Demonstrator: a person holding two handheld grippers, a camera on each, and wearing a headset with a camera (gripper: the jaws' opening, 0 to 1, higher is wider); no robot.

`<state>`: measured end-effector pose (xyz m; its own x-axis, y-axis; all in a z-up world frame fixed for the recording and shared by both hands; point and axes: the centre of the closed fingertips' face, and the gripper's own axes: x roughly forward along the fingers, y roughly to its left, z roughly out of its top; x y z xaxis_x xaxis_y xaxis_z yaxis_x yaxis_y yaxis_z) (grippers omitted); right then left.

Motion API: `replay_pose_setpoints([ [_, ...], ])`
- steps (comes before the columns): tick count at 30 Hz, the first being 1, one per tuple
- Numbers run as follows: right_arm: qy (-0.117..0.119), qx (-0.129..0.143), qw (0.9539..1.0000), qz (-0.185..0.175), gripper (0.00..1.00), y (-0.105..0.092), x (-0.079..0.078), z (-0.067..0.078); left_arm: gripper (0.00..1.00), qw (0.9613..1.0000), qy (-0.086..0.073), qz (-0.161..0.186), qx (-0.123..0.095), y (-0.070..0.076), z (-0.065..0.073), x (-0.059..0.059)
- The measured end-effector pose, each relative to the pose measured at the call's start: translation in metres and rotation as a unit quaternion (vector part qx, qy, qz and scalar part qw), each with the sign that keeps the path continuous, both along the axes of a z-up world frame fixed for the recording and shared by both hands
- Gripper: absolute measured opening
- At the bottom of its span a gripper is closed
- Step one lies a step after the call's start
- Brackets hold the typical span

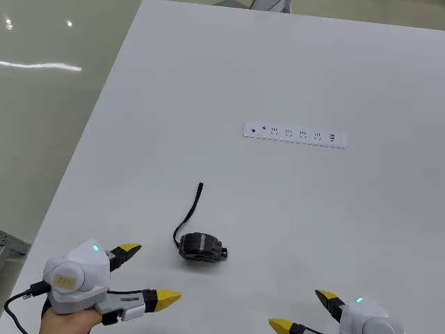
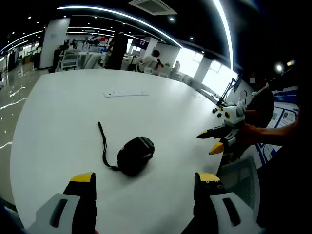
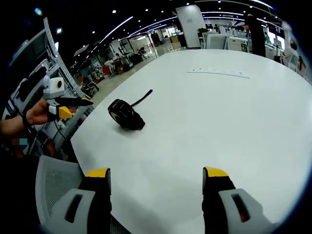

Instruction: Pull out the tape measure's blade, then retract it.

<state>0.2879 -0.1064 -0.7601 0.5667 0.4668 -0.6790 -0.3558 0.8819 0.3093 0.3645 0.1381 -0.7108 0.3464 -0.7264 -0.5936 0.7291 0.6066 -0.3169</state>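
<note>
Black tape measure [image 1: 201,247] was noted lying on the white surface [image 1: 292,62], blade not drawn out, its strap [image 1: 189,209] trailed away from the fingers. It was placed just ahead of the left gripper [image 1: 159,271], touched by neither gripper. Left fingers were held apart, nothing between them. Right gripper [image 1: 295,307] was held farther from it, fingers likewise spread and empty. A power strip [image 1: 294,134] was noted well beyond the tape measure.
</note>
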Motion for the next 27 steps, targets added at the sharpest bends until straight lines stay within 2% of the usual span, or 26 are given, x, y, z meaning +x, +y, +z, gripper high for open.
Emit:
replay_pose_setpoints([
  [6, -0.002, -0.001, 1.0000, -0.003, 0.77, -0.004, 0.002, 0.001, 0.79, 0.9997, -0.004, -0.020, 0.010, -0.002, 0.001, 0.005],
  [12, -0.004, -0.002, 1.0000, -0.003, 0.77, -0.005, 0.002, 0.001, 0.79, 0.9998, -0.010, -0.018, 0.006, -0.003, 0.006, 0.012],
  [20, -0.006, -0.003, 1.0000, -0.003, 0.77, -0.005, 0.003, 0.001, 0.79, 0.9998, -0.011, -0.014, 0.001, -0.007, 0.006, 0.010],
  [21, -0.009, -0.002, 0.9999, -0.005, 0.77, -0.005, 0.004, 0.002, 0.79, 0.9999, -0.007, -0.010, 0.000, -0.008, 0.003, 0.005],
  [27, -0.010, -0.005, 0.9999, -0.005, 0.77, -0.005, 0.005, 0.002, 0.79, 1.0000, -0.004, -0.007, 0.000, -0.007, 0.001, 0.004],
])
